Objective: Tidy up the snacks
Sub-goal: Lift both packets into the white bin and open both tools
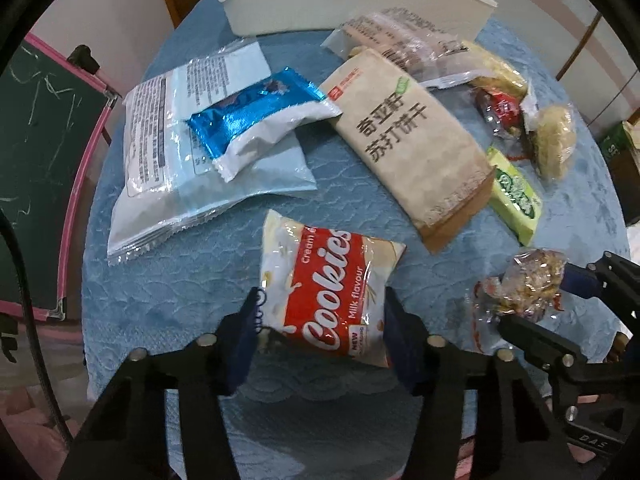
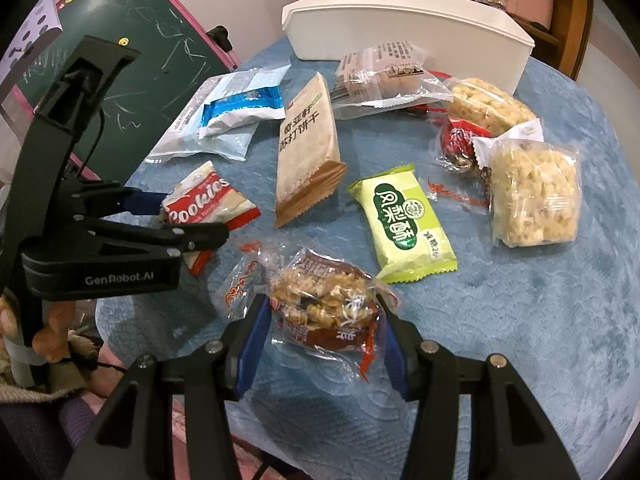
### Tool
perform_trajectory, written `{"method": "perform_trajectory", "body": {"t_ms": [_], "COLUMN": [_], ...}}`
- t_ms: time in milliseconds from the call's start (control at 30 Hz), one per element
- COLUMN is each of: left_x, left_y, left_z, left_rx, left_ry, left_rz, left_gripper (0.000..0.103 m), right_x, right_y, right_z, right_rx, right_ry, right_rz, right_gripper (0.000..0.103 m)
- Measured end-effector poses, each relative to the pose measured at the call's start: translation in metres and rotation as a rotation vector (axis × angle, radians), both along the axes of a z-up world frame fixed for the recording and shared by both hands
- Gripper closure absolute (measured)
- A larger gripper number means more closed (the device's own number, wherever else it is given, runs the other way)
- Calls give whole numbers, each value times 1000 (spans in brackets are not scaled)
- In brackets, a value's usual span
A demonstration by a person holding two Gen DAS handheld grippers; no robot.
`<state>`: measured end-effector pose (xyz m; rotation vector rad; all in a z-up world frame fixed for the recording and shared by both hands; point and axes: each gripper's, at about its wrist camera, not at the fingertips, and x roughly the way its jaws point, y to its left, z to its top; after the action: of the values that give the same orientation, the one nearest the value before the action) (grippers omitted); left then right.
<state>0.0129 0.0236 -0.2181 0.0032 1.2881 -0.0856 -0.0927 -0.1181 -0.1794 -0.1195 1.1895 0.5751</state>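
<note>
Two close, steeply downward wrist views, sharing the snack-strewn tablecloth (image 1: pixel 168 304).

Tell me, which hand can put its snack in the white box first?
Probably left. The left gripper pinches the red-and-white Cookies packet, with mostly bare blue cloth toward the white plastic box. The right gripper holds the clear-wrapped nut brittle behind more snacks.

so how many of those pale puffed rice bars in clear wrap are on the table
2. One puffed rice bar lies near the right edge; the other puffed rice bar sits farther back, near the white bin. More could be hidden under the wrappers.
</note>
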Motion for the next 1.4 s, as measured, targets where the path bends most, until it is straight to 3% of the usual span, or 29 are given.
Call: {"method": "perform_trajectory", "body": {"t_ms": [233,500,767,1133,1267,1400], "left_x": [-6,-6,36,122,159,196], "left_y": [-6,-8,10,7,8,5], "left_z": [12,66,149,253,279,293], "left_rx": [-24,-53,-98,-71,-72,-64], "left_ry": [-20,-149,-324,-514,-544,-564], "left_rz": [-5,-7,-27,-60,-43,-24], "left_gripper": [49,49,49,49,49,49], "right_x": [-4,1,42,143,177,214], "right_y": [-2,-12,-34,-56,-52,-43], "right_z": [7,30,101,226,251,257], "right_rx": [9,34,79,95,119,131], "right_ry": [-31,-68,-172,-379,-420,-408], "right_rz": [-1,-18,-82,-239,-282,-308], "right_gripper": [51,51,51,50,50,50]}}
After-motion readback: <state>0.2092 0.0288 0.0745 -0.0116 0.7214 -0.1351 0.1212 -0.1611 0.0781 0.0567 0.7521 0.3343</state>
